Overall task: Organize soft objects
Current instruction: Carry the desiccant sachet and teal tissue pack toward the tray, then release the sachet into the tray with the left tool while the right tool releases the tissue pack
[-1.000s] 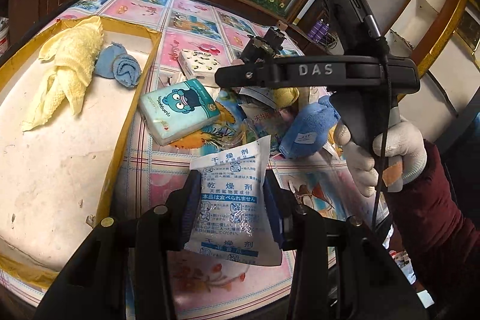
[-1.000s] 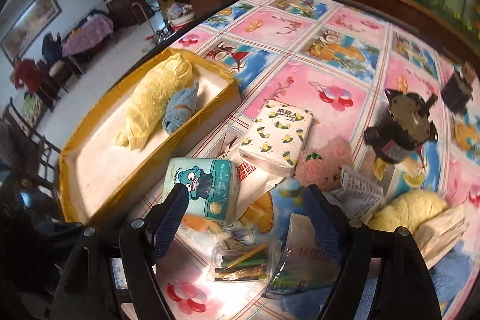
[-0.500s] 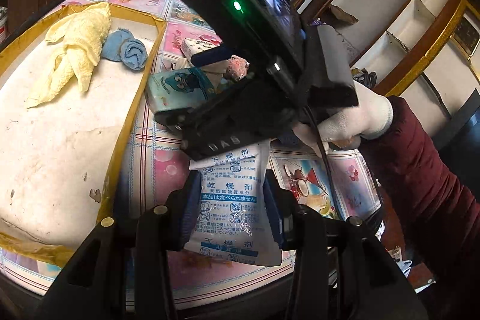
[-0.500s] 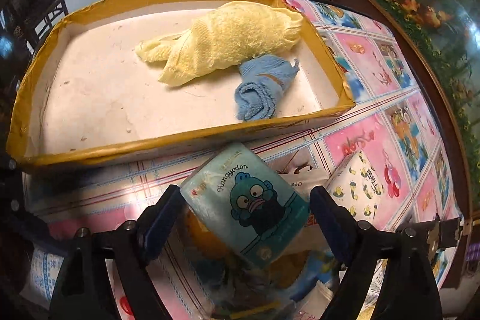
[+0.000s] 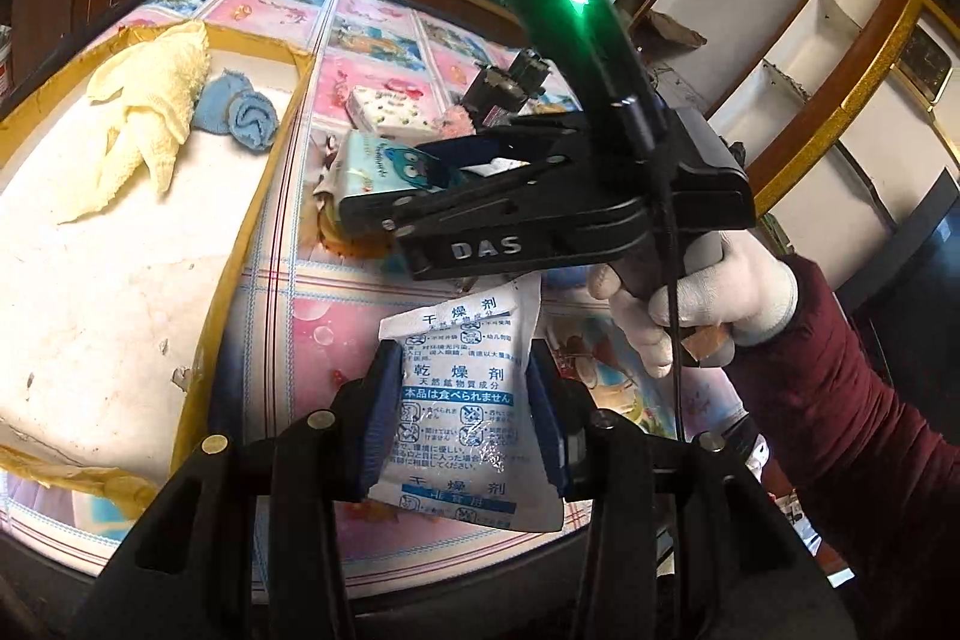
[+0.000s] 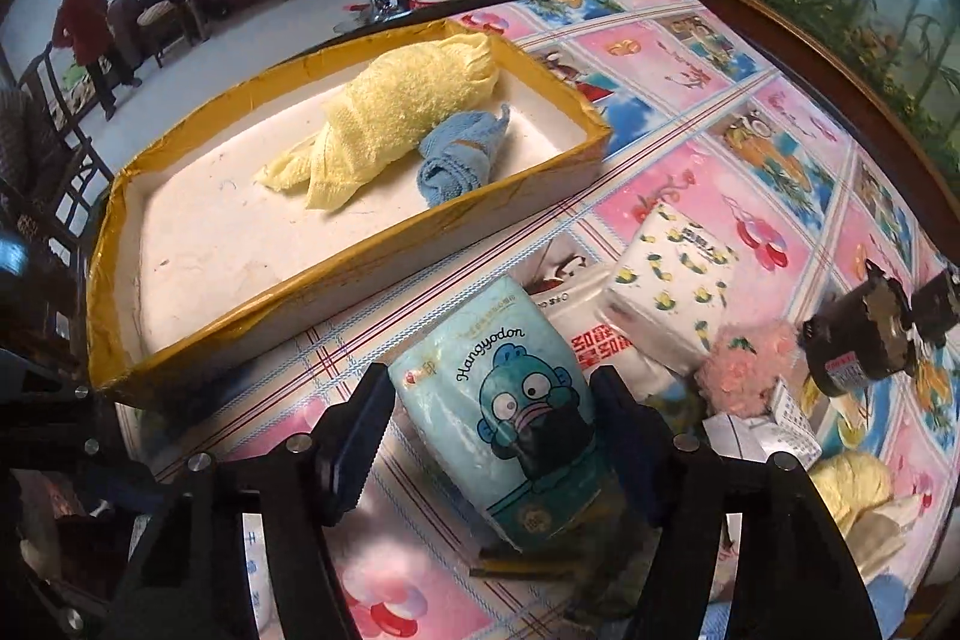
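Listing items at this moment. Right tool (image 6: pixel 489 436): a second ago open above the clutter, now lowered, jaws straddling the tissue pack (image 6: pixel 516 412) with the blue cartoon fish; pads near its sides, but full contact cannot be told. Tissue pack: lying on the desk (image 6: pixel 690 142), just beside the tray (image 6: pixel 360 256). Left tool (image 5: pixel 462 424): clenched on the white sachet (image 5: pixel 462 400), unchanged, held above the desk edge. Tray contents: yellow towel (image 6: pixel 390 118), blue cloth (image 6: pixel 462 154). Unsorted on desk: spotted tissue pack (image 6: pixel 672 274), pink puff (image 6: pixel 744 364), small motor (image 6: pixel 864 340). Judgement: pickup of the tissue pack is starting; closing and a short carry to the tray remain.
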